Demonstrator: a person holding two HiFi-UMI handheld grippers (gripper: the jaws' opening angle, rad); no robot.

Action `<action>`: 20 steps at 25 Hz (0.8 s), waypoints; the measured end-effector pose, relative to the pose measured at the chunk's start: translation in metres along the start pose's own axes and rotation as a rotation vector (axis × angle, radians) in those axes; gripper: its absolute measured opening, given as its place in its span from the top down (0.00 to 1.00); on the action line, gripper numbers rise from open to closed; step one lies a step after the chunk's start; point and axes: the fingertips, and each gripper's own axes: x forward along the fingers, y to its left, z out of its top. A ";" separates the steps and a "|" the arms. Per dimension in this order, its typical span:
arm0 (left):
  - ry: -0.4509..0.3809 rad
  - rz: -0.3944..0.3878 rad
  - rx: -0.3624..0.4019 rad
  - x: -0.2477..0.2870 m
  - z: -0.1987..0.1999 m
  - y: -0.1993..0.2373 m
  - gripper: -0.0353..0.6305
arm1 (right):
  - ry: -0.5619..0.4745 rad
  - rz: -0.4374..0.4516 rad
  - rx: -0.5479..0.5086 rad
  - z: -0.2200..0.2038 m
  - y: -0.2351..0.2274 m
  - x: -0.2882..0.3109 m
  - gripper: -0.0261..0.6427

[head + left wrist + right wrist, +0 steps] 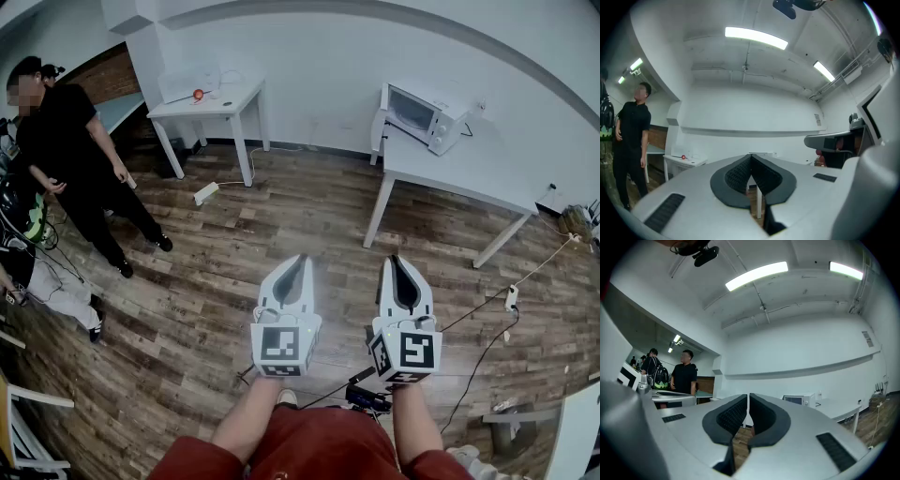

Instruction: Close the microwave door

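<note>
A white microwave (422,114) stands at the far left end of a white table (469,169) across the room, its door (378,131) swung open toward the left. In the right gripper view the microwave (797,400) is small and distant, just right of the jaws. My left gripper (292,265) and right gripper (398,265) are held side by side over the wooden floor, well short of the table. Both point roughly level toward the far wall. The left gripper (751,157) has its jaws together with nothing between them. The right gripper (748,397) is likewise shut and holds nothing.
A person in black (75,159) stands at the left, with another person partly visible beside them. A second white table (211,101) carrying a small red object (198,94) is at the back. A power strip (205,193) and cables (511,300) lie on the floor.
</note>
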 end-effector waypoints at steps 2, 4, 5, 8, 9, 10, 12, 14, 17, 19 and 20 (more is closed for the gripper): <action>0.000 0.004 -0.003 0.000 -0.001 0.003 0.91 | 0.001 0.001 -0.004 -0.001 0.002 0.002 0.91; 0.003 0.005 -0.004 0.001 -0.003 0.004 0.91 | 0.001 0.002 -0.006 -0.001 0.003 0.004 0.91; 0.004 0.004 -0.002 0.001 -0.003 0.004 0.91 | 0.001 0.002 -0.008 -0.001 0.003 0.004 0.91; -0.006 0.002 0.004 0.000 0.002 0.005 0.91 | 0.000 0.002 -0.020 0.001 0.004 0.003 0.91; -0.008 0.001 0.003 -0.001 0.002 0.006 0.91 | 0.001 0.002 -0.024 0.001 0.006 0.003 0.91; -0.010 0.000 0.002 -0.002 0.002 0.007 0.91 | 0.002 0.003 -0.027 0.001 0.008 0.003 0.91; -0.011 -0.002 -0.001 -0.003 0.002 0.010 0.91 | 0.007 0.003 -0.032 -0.001 0.011 0.003 0.91; -0.012 -0.006 -0.006 -0.004 0.001 0.013 0.91 | 0.012 0.001 -0.037 -0.003 0.015 0.004 0.91; -0.013 -0.013 -0.010 -0.006 0.002 0.017 0.91 | 0.010 -0.008 -0.042 -0.002 0.020 0.003 0.91; -0.013 -0.021 -0.014 -0.008 0.001 0.020 0.91 | 0.002 -0.024 -0.046 0.000 0.022 0.001 0.91; -0.013 -0.027 -0.016 -0.008 0.001 0.021 0.91 | 0.000 -0.033 -0.048 0.000 0.024 0.001 0.91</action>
